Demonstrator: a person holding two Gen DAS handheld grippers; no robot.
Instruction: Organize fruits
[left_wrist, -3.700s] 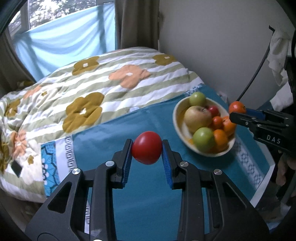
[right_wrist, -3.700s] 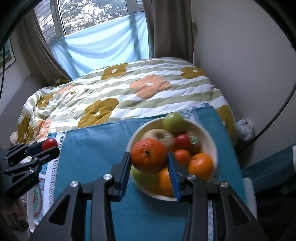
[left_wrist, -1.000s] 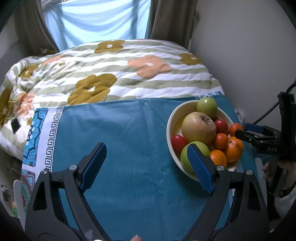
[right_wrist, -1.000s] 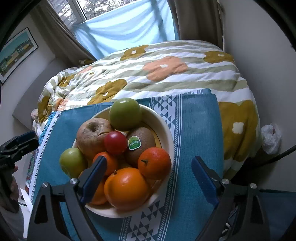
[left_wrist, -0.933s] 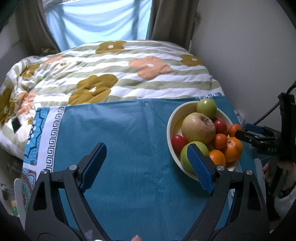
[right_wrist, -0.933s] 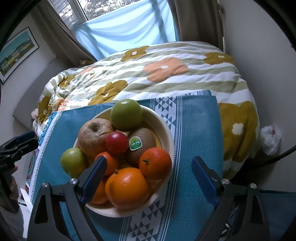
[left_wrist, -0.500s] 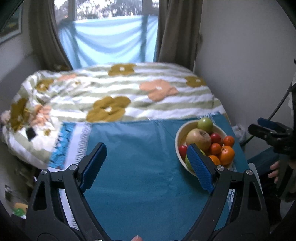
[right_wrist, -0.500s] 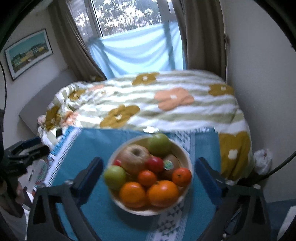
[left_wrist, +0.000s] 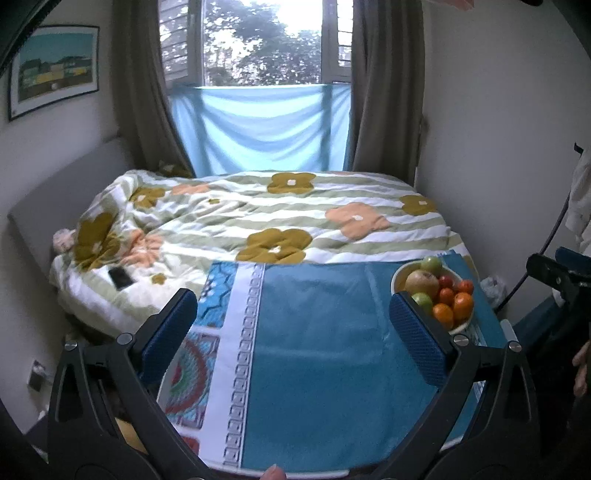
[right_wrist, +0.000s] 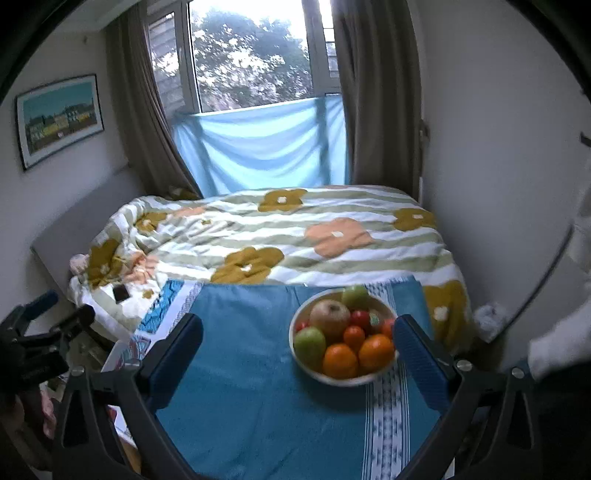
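A cream bowl (right_wrist: 300, 360) full of fruit stands on the teal tablecloth (right_wrist: 251, 406); it also shows at the right in the left wrist view (left_wrist: 398, 277). It holds a brown apple (right_wrist: 329, 315), green apples (right_wrist: 309, 343), oranges (right_wrist: 376, 352) and small red tomatoes (right_wrist: 360, 318). My right gripper (right_wrist: 295, 354) is wide open and empty, raised above and back from the bowl. My left gripper (left_wrist: 299, 332) is wide open and empty, high over the cloth, left of the bowl.
A bed with a flowered duvet (left_wrist: 280, 221) lies behind the table, with a black phone (left_wrist: 120, 277) on it. A window with brown curtains (left_wrist: 384, 92) is at the back. White walls stand on both sides. A cable (left_wrist: 546, 243) hangs at the right.
Both grippers released their fruit into the bowl, opened wide, then pulled back and up; the bowl now looks smaller and the whole room shows.
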